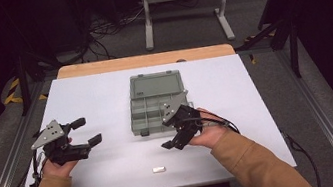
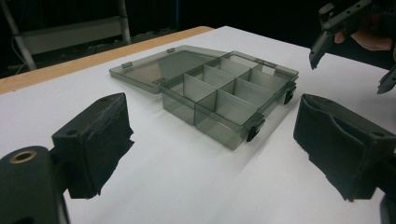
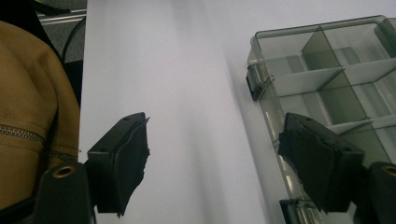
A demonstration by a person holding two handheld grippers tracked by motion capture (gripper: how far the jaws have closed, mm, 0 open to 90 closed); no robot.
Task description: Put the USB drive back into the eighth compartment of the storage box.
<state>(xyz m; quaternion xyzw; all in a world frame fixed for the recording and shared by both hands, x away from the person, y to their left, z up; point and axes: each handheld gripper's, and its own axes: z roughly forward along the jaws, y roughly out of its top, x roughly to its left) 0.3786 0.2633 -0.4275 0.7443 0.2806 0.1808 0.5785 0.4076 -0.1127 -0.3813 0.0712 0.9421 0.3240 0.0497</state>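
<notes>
While your left tool (image 1: 84,132) hangs released over the bench (image 1: 115,167), your right tool (image 1: 174,140) hovers released beside the open compartment box (image 1: 156,102), grasping nothing.

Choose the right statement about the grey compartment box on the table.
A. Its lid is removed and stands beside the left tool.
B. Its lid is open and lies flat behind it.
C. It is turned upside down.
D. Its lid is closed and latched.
B: the compartment box shows its open dividers, and its lid, joined along the back edge, lies flat on the white table on the far side.
</notes>
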